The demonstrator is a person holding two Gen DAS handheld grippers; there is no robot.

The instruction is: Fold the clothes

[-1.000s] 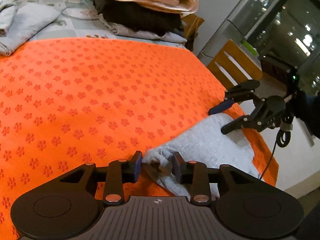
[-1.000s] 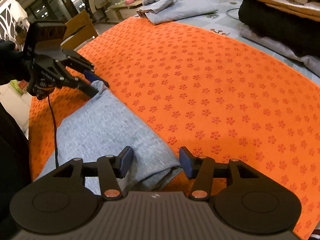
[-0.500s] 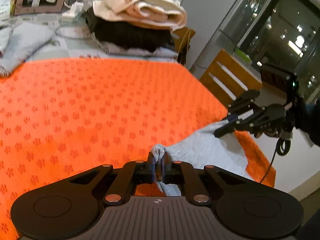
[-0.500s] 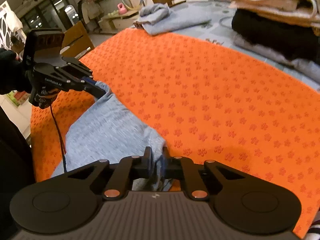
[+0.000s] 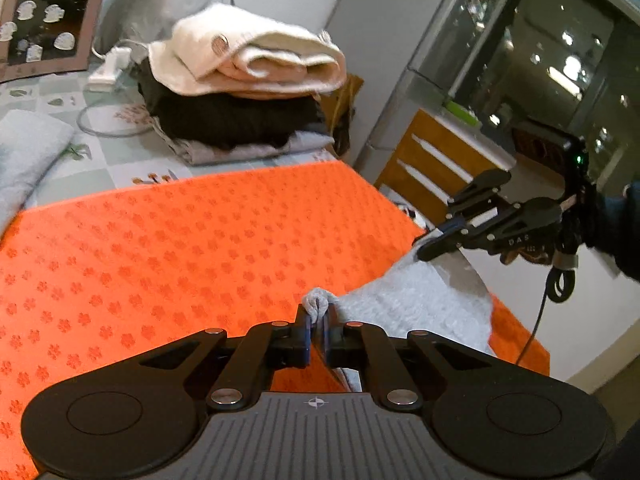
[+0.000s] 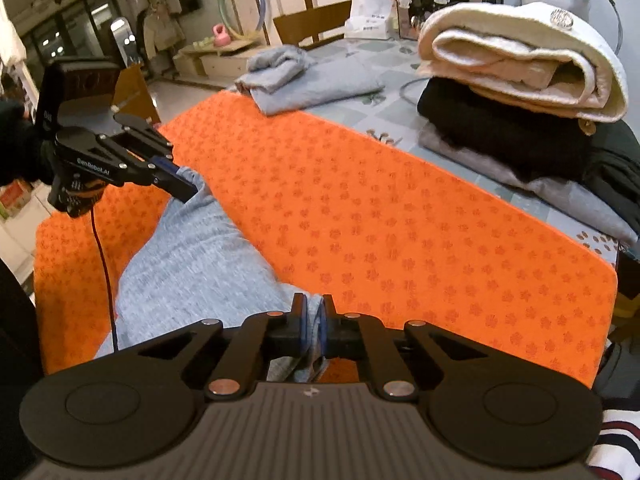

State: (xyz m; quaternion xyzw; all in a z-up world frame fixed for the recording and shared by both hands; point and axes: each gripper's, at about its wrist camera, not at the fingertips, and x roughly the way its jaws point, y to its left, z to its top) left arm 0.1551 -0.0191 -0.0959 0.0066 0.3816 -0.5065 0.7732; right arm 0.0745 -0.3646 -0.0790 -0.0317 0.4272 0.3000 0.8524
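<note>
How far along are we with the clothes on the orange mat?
Done: a folded stack sits at the far side of the table, beside the orange mat. In hand: the left tool and right tool are each shut on a corner of the grey garment, with that edge raised off the mat. Left: fold it over, and a loose grey item waits beyond the mat.

Warm indoor light, slightly dim; fisheye bending at edges; mild blur, window glare.
</note>
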